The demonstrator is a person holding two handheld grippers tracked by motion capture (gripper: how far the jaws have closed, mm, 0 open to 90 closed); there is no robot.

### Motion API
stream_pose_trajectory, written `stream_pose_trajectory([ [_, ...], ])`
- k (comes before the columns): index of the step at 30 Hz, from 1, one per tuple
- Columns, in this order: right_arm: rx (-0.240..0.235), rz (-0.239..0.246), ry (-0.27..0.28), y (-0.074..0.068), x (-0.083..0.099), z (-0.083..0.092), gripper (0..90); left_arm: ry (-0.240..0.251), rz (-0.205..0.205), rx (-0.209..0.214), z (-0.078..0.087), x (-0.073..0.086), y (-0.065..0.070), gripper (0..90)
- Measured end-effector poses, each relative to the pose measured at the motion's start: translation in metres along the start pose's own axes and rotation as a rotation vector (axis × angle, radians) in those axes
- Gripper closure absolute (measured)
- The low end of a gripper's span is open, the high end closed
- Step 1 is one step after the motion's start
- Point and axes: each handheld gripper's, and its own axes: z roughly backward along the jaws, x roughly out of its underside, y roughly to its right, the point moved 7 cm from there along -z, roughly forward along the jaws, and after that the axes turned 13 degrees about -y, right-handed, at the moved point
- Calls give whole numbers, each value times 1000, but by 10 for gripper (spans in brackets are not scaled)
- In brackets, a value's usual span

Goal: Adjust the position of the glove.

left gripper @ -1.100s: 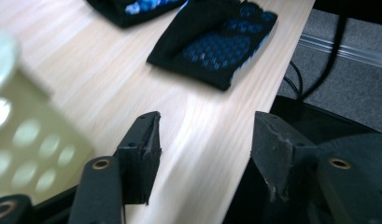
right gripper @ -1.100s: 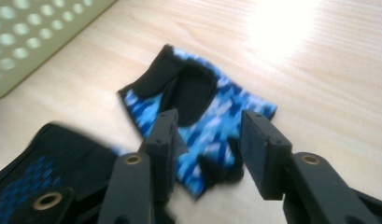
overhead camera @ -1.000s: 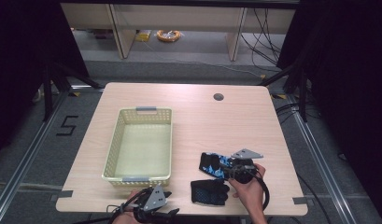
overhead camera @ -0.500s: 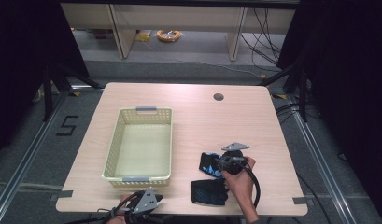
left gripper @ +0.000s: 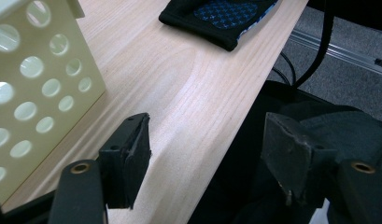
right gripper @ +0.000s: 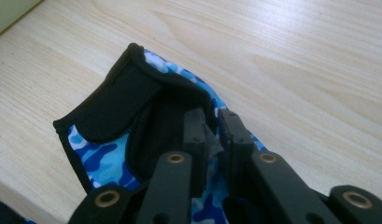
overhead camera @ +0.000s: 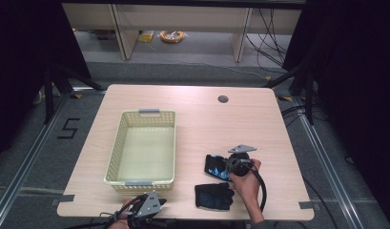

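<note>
- Right tool [overhead camera: 227, 164] has its jaws nearly closed, pinching the blue camouflage glove [right gripper: 114, 126] right of the cream basket [overhead camera: 144, 145].
- Left tool [left gripper: 205, 154] gapes wide and empty below the basket, over the table [overhead camera: 197, 119] edge.
- A second glove [overhead camera: 212, 195] lies near that edge, right of the basket.

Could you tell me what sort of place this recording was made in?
Probably a lab or workshop data-collection station: a lone wooden table on grey carpet, floor rails beside it, loose cables and shelving behind.

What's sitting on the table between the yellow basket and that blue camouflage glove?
Nothing: in the high view, bare wood separates the basket from the blue camouflage glove.
</note>
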Motion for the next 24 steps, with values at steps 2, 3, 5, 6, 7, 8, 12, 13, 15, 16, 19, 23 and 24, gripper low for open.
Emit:
stream_pose_trajectory([
  [2,1,12,2,1,-1,1,859,2,-13,0,0,0,-2,321],
  [3,-1,20,4,1,-1,1,863,6,17,18,-1,0,0,320],
  [5,0,39,20,4,-3,2,867,7,18,11,-1,0,-1,320],
  [6,-8,31,22,4,-3,4,868,22,27,11,0,-1,0,318],
  [7,-14,33,25,4,-4,8,869,10,9,6,1,0,-2,316],
  [8,-20,24,40,4,-5,11,869,10,10,15,2,0,0,314],
  [12,-39,53,123,0,-14,37,869,13,13,25,1,0,1,290],
  [13,-48,82,137,0,-15,40,869,2,6,17,1,1,0,285],
  [15,-57,72,156,-5,-15,52,869,12,5,18,1,0,0,272],
  [16,-84,70,176,-9,-15,56,868,8,16,22,1,0,1,267],
  [19,-114,87,193,-19,-8,69,868,0,8,7,1,1,-2,249],
  [23,-139,75,195,-26,3,79,868,8,15,14,1,1,-1,240],
  [24,-163,54,198,-30,5,79,868,7,22,15,0,1,0,240],
])
